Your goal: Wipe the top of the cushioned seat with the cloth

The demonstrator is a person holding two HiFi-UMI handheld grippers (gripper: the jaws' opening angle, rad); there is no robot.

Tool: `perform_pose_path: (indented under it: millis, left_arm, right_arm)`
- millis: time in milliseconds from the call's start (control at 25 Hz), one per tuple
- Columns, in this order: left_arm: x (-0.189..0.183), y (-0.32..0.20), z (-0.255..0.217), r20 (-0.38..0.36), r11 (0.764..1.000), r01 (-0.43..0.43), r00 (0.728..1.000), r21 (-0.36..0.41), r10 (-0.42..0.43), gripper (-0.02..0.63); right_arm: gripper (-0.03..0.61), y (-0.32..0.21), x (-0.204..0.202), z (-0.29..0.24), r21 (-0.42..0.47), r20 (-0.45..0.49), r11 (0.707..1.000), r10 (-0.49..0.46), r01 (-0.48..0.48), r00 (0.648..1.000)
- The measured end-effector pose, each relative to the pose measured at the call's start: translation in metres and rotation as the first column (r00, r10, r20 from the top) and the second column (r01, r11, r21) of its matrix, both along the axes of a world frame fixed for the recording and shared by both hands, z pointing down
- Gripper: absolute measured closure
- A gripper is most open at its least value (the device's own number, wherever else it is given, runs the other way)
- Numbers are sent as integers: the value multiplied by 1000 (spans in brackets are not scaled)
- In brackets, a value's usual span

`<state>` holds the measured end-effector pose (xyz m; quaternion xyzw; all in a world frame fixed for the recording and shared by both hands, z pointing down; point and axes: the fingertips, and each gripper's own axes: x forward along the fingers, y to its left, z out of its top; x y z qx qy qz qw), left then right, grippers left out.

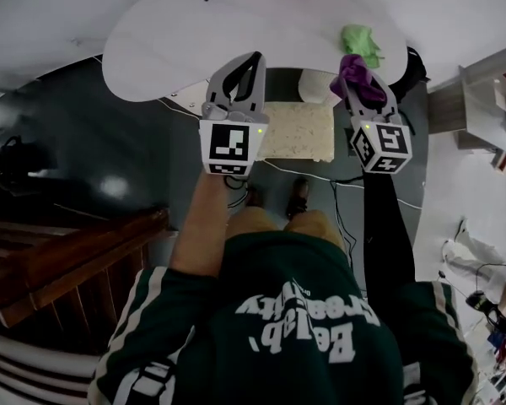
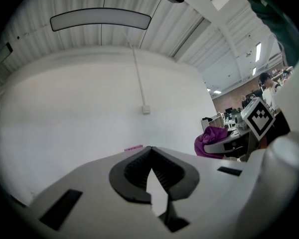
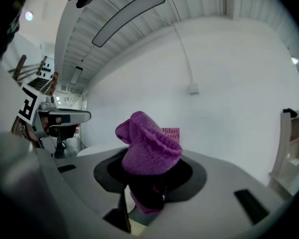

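Note:
The cream cushioned seat [image 1: 299, 133] stands on the dark floor just beyond the person's feet. My right gripper [image 1: 354, 74] hangs above its right edge, shut on a purple knitted cloth [image 1: 360, 70] that bunches up out of the jaws [image 3: 148, 146]. The same cloth [image 2: 211, 139] shows at the right of the left gripper view. Above the seat's left edge my left gripper [image 1: 255, 59] is held level with the right one; its fingertips meet [image 2: 150, 152] with nothing between them. Both grippers are up in the air, well off the cushion.
A white round table [image 1: 177, 40] lies past the seat, with a green cloth [image 1: 360, 42] on its right part. Dark wooden furniture [image 1: 67, 251] stands at the left, a white shelf unit [image 1: 476, 99] at the right. Cables [image 1: 341, 213] trail on the floor.

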<state>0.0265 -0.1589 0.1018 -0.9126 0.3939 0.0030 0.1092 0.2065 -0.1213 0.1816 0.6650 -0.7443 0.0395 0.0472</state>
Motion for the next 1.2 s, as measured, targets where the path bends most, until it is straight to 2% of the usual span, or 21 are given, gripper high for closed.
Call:
perform_pose_path:
  millis: [360, 1200]
  left_arm:
    - [2, 7, -31, 12, 999, -23, 1000, 24, 23, 598]
    - [0, 8, -47, 0, 998, -4, 1000, 55, 4, 600]
  right_arm:
    - [416, 11, -17, -59, 103, -38, 994, 23, -19, 999]
    - [413, 15, -16, -78, 138, -68, 990, 34, -24, 997]
